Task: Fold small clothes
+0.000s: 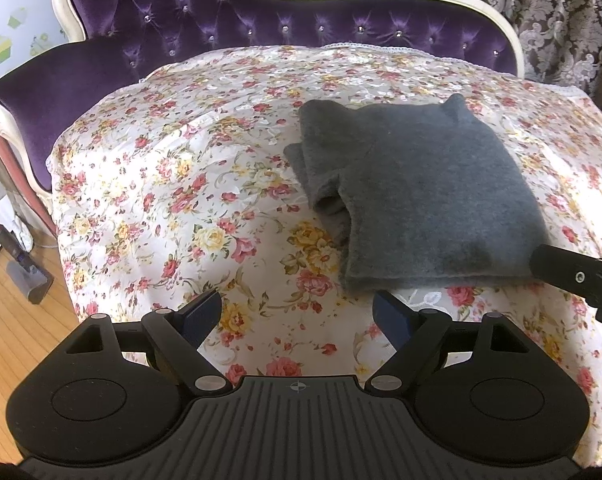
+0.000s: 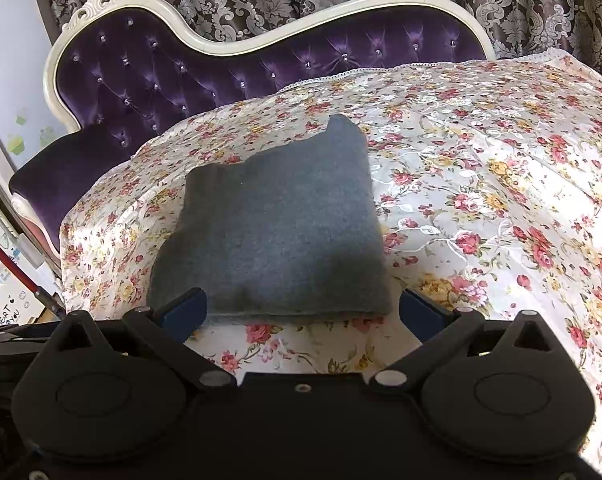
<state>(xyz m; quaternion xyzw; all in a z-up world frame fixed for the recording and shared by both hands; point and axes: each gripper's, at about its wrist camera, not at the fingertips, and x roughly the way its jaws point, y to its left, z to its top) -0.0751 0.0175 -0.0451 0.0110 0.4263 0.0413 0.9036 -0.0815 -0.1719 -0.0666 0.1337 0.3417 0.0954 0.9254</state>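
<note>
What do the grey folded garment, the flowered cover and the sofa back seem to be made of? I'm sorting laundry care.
Grey folded garment: likely fleece or brushed wool knit; matte, fuzzy nap, thick soft edges.
Flowered cover: probably satin-like synthetic or jacquard; glossy highlights and a raised white pattern.
Sofa back: looks like purple velvet, button-tufted with shiny studs, in a cream painted frame.

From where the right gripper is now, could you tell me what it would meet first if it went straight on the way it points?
Most likely the near edge of the folded grey garment, which lies just ahead between the open fingers of the right gripper, on the floral cover. Depth is hard to judge.
</note>
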